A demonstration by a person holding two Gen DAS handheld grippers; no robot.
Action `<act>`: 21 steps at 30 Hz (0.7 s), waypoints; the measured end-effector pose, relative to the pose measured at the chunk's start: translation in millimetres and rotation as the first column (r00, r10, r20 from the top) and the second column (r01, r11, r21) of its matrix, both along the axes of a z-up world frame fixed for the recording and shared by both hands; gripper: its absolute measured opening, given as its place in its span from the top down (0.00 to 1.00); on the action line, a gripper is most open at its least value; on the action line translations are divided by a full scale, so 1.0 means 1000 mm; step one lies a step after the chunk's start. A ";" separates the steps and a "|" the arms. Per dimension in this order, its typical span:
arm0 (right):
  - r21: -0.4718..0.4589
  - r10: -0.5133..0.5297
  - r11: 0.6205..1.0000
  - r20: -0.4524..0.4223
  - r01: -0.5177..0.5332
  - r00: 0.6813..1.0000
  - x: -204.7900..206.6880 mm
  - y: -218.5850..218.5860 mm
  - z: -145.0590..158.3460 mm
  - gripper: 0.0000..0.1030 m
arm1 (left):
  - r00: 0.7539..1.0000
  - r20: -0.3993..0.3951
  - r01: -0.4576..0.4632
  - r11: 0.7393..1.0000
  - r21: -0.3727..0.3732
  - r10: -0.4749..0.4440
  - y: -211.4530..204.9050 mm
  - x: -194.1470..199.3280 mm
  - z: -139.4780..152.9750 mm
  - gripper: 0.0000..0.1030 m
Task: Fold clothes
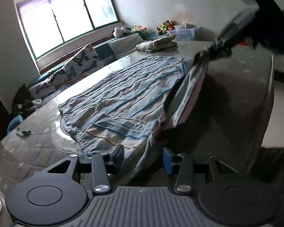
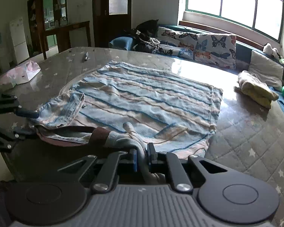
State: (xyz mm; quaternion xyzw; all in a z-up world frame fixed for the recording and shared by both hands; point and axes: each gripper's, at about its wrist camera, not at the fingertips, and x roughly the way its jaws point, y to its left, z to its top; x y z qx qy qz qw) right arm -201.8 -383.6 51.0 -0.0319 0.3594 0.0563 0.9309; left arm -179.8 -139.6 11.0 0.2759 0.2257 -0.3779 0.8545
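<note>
A striped garment (image 2: 145, 102), pale blue with tan and darker blue bands, lies spread flat on the glossy quilted tabletop (image 2: 246, 132). In the right wrist view its long axis runs from the near left, where a neck opening and collar (image 2: 73, 106) sit, to the far right, where a straight hemmed edge (image 2: 214, 109) faces the window side. The stripes run along that same line. In the left wrist view the same cloth (image 1: 123, 94) stretches away from the camera toward the far folded pile.

The right hand-held gripper (image 2: 142, 158) is clenched on a bunched grey-white fold of the garment's near edge, the cloth pinched between its blue-padded fingers (image 2: 134, 158). In the left wrist view that right hand-held gripper (image 1: 206, 53) lifts a corner off the tabletop, so a pink-lined flap (image 1: 189, 94) hangs taut and tilted beneath it.

The left hand-held gripper (image 1: 143, 158) stands released, its jaws apart with a drooping strip of the garment's edge lying between them, the pads not pressing on it. From the right wrist view it (image 2: 31, 123) sits at the near left beside the collar end.

A folded yellowish garment (image 2: 255, 90) rests at the far right of the tabletop, well apart from the striped one. A crumpled pink-and-white bag (image 2: 20, 73) lies at the far left.
</note>
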 end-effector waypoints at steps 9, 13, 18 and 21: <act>-0.021 -0.005 1.000 0.036 0.006 0.999 0.002 0.003 0.019 0.92 | 0.999 0.017 0.037 0.999 0.032 -0.037 0.002 0.008 -0.006 0.54; -0.031 -0.003 1.000 0.043 0.004 0.999 0.001 0.006 0.022 0.93 | 0.999 0.011 0.044 0.998 0.040 -0.045 0.003 0.012 -0.006 0.73; -0.019 -0.004 1.000 0.044 0.005 0.999 -0.007 0.007 0.018 0.94 | 1.000 0.008 0.022 0.999 0.032 -0.023 0.011 0.015 -0.003 0.93; -0.013 0.012 1.000 0.049 -0.011 0.999 -0.016 0.009 0.020 0.95 | 0.999 0.015 0.028 0.999 0.029 -0.029 0.019 0.010 0.007 0.94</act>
